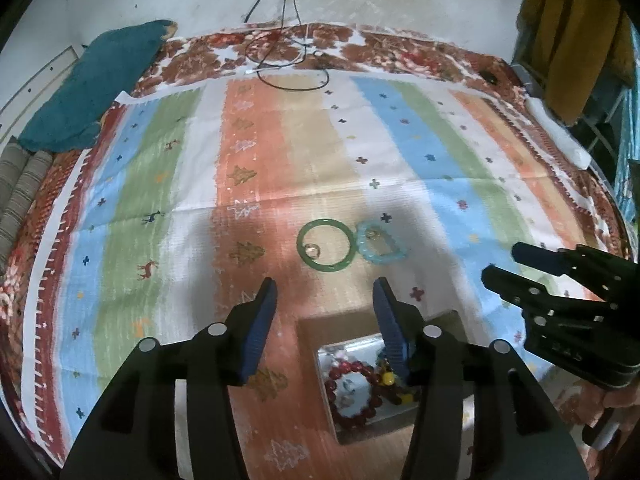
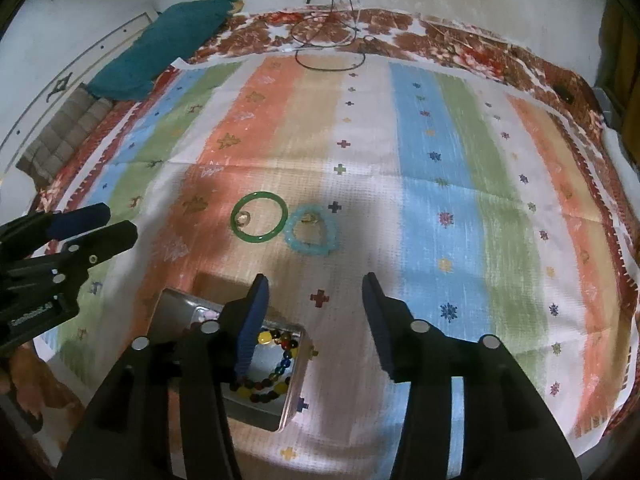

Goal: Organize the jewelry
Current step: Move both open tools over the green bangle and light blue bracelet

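A green bangle (image 1: 325, 245) lies on the striped cloth with a small ring (image 1: 311, 249) inside it. A light blue beaded bracelet (image 1: 380, 243) touches its right side, with another small ring (image 1: 374, 234) inside. Both also show in the right wrist view: the bangle (image 2: 259, 218) and the blue bracelet (image 2: 313, 236). A shallow metal tray (image 1: 340, 426) holds a red bead bracelet (image 1: 352, 392) and a multicoloured bead bracelet (image 2: 276, 364). My left gripper (image 1: 325, 294) is open and empty, above the tray's far edge, short of the bangle. My right gripper (image 2: 316, 290) is open and empty, near the tray (image 2: 292, 396).
The striped cloth (image 1: 440, 184) covers a red patterned bed. A teal pillow (image 1: 100, 84) lies at the far left, black cables (image 1: 292, 64) at the far edge, and a white object (image 1: 560, 132) at the far right edge. A yellow garment (image 1: 576, 32) hangs at the right.
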A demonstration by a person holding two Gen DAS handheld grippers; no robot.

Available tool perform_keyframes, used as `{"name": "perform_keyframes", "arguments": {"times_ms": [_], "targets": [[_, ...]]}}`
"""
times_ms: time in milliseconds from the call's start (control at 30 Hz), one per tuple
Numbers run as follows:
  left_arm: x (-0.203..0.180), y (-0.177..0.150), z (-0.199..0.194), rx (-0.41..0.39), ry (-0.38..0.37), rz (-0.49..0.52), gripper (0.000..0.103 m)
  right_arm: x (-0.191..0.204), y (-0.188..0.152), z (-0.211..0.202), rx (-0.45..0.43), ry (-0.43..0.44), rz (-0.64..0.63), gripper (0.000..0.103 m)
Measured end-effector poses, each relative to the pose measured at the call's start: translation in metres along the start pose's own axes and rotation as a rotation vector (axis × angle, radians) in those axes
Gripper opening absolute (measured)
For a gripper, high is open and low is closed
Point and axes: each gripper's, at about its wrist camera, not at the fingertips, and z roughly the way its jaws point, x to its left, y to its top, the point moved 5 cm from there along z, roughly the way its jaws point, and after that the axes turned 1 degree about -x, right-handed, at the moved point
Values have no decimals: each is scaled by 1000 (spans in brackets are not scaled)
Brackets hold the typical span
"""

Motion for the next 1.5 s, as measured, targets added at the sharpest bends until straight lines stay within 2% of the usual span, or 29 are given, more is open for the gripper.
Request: {"name": "perform_keyframes", "arguments": {"times_ms": [533,667,933,1500], "targets": [[11,23,54,85,62,6,63,-10,18,46,98,5,13,60],[12,26,66,101,69,12,65,-13,21,59,119,-5,14,66],[20,32,90,135,70,-6,65,-17,24,80,157,-16,12,67],[21,40,133,197,70,28,65,-23,28,119,230,-41,18,67]]}}
